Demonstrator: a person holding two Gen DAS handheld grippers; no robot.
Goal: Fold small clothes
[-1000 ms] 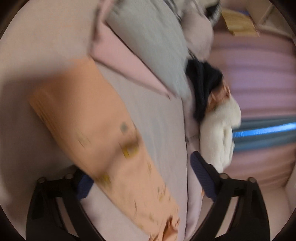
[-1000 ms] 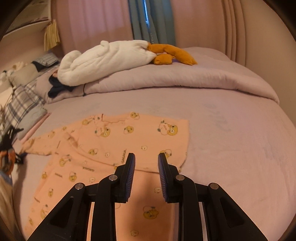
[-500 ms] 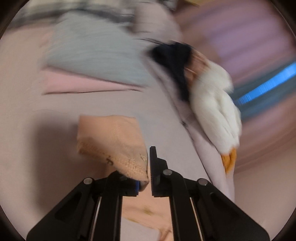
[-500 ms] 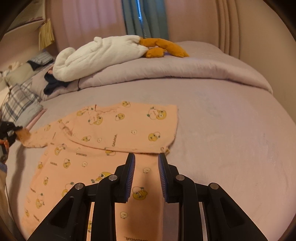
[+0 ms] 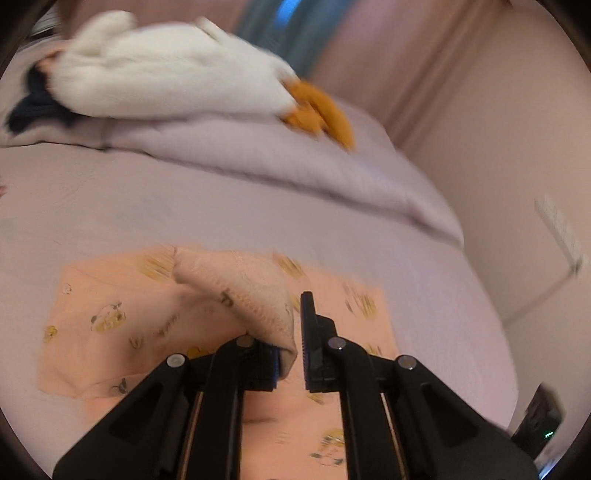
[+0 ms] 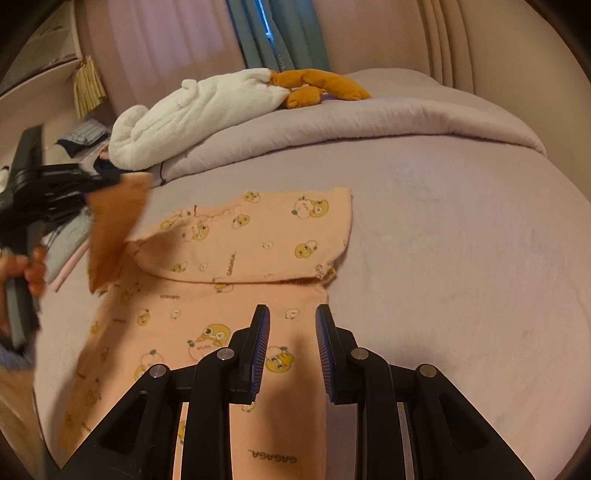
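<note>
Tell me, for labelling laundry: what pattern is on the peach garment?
Small yellow cartoon ducks on the peach cotton baby garment; clearest in the right wrist view.

Left wrist view: close above the peach garment [image 5: 110, 317], facing the folded duvet [image 5: 295, 162] and wall — motion blur leaves its exact height uncertain. Right wrist view: low over the bed [image 6: 461, 240], facing the curtain [image 6: 280, 33]. Both share the garment, duvet, and white plush [image 6: 199, 107].

We see bare bed [image 6: 461, 236] sheet right of the peach garment [image 6: 258, 236], open toward that edge. Along the far edge the rolled duvet [image 6: 369, 122] and white plush [image 6: 199, 110] bar passage; folded clothes [image 6: 62, 236] crowd the left edge.
</note>
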